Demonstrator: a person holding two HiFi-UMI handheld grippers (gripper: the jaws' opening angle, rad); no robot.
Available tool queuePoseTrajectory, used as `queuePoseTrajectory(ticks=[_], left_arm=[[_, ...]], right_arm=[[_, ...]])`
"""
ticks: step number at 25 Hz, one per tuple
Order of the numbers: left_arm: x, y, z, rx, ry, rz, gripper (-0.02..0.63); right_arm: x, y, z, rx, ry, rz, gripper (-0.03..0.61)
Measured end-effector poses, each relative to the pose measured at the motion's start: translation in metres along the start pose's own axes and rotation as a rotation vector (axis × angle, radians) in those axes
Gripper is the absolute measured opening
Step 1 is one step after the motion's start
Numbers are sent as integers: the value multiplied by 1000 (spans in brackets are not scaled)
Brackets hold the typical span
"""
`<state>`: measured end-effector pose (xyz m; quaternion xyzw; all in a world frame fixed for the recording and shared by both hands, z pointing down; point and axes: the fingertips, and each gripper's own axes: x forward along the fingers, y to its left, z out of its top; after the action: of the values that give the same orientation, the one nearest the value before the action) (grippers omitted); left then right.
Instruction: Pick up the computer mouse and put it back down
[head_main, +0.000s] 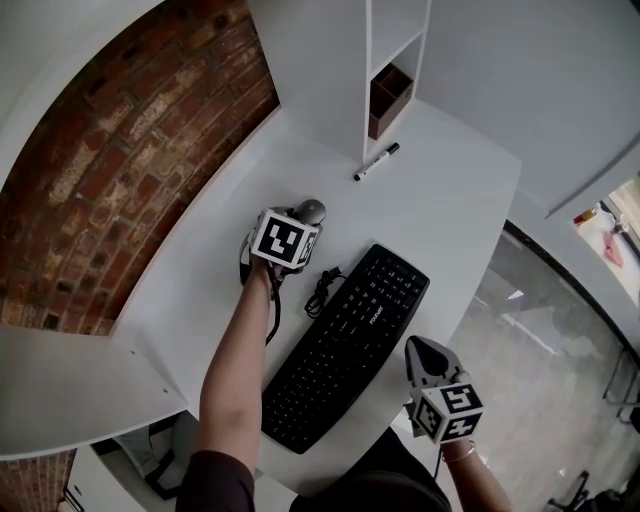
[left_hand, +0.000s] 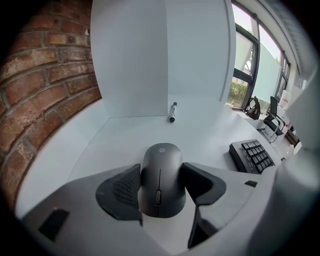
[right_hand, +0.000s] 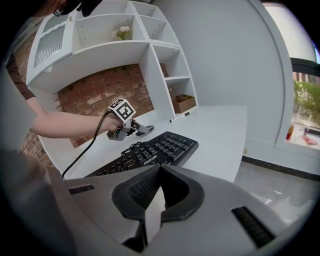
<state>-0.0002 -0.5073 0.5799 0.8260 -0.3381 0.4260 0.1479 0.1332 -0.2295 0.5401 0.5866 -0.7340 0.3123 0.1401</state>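
Observation:
A dark grey computer mouse (left_hand: 161, 176) lies between the jaws of my left gripper (left_hand: 160, 169), with both black pads pressed against its sides. In the head view the same mouse (head_main: 313, 210) pokes out beyond the left gripper (head_main: 302, 226) at the middle of the white desk (head_main: 440, 210). I cannot tell whether it rests on the desk or is just off it. My right gripper (right_hand: 159, 170) is shut with nothing in it. It hovers at the near right corner of the desk (head_main: 424, 356), beside the keyboard.
A black keyboard (head_main: 350, 340) lies diagonally right of the mouse, with a coiled black cable (head_main: 322, 290) at its left edge. A marker pen (head_main: 376, 162) lies farther back by the white shelf unit. A brown box (head_main: 388, 98) sits on a shelf. A brick wall (head_main: 120, 170) curves round the left.

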Motion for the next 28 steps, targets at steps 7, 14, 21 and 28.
queuePoseTrajectory(ticks=[7, 14, 21, 28], left_arm=[[7, -5, -3, -2, -7, -3, 273], [7, -6, -3, 4, -21, 18, 275], [-10, -9, 5, 5, -52, 17, 281], [-48, -15, 9, 28, -114, 34, 275]], right_arm=[[4, 3, 5, 2, -7, -2, 5], [1, 2, 5, 5, -10, -11, 5], [-4, 5, 7, 4, -20, -13, 5], [-11, 14, 13, -7, -44, 1, 5]])
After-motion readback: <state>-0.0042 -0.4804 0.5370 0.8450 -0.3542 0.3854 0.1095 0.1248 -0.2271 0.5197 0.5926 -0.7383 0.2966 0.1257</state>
